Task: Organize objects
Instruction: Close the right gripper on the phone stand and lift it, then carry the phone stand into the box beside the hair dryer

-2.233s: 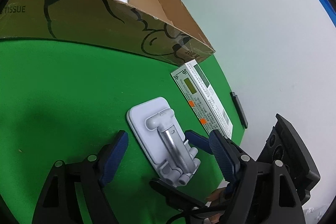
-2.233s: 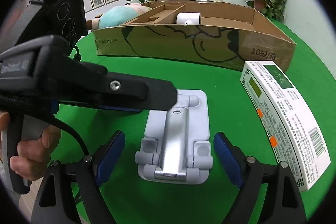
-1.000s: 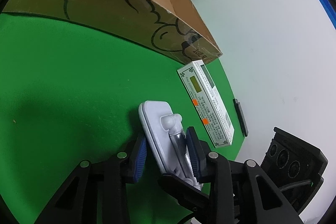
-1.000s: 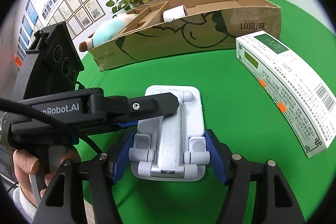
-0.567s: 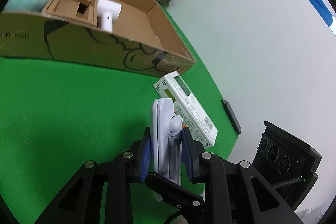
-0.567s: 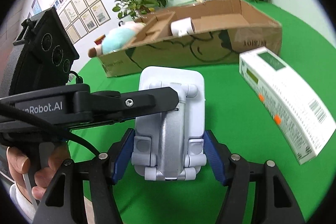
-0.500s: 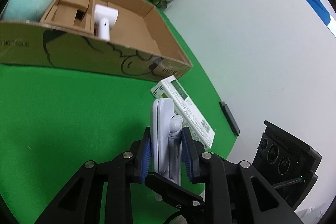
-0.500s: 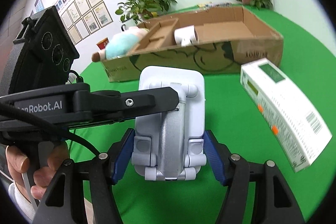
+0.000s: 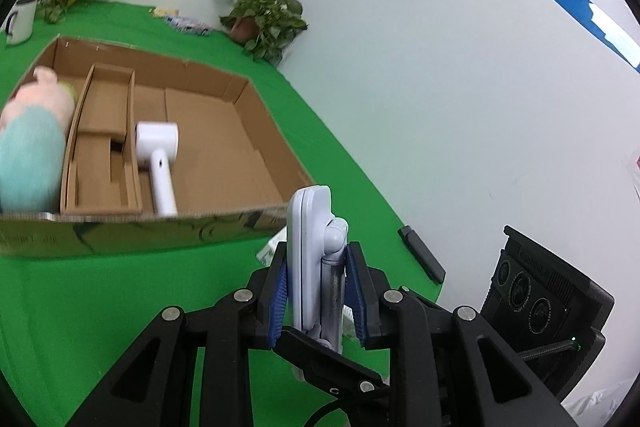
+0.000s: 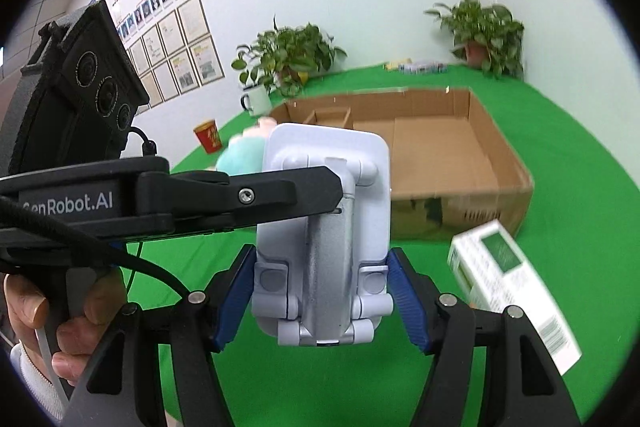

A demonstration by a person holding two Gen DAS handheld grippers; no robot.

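- Phone stand (image 10: 324, 239): you have it lifted clear of the green bench (image 9: 100, 291), clamped from two directions at once.
- Your bench is covered in green cloth and runs back to a pale wall; framed papers and a row of portrait photos hang on the wall at the left of the right wrist view.
- At the far left of the bench stand a red cup (image 10: 209, 136) and a white mug (image 10: 256, 99), with a potted plant (image 10: 288, 57) behind the mug.
- A shallow cardboard box (image 9: 224, 135) lies open beyond the stand; inside it, left to right, are a plush toy (image 9: 30, 151), cardboard dividers and a white handheld device (image 9: 158, 163).
- A second potted plant (image 10: 486, 31) sits in the right corner, and a white and green carton (image 10: 516, 287) lies on the cloth to the right of the stand.
- The stand is a white, round-cornered plate with a silver arm folded flat on it and white hinge knuckles at both ends.
- Your left hand-held gripper (image 9: 318, 291) is closed across the stand's thickness, blue pads on its back and on the silver arm.
- Your right hand-held gripper (image 10: 322, 291) is clamped across its width, pads pressing on both side edges.
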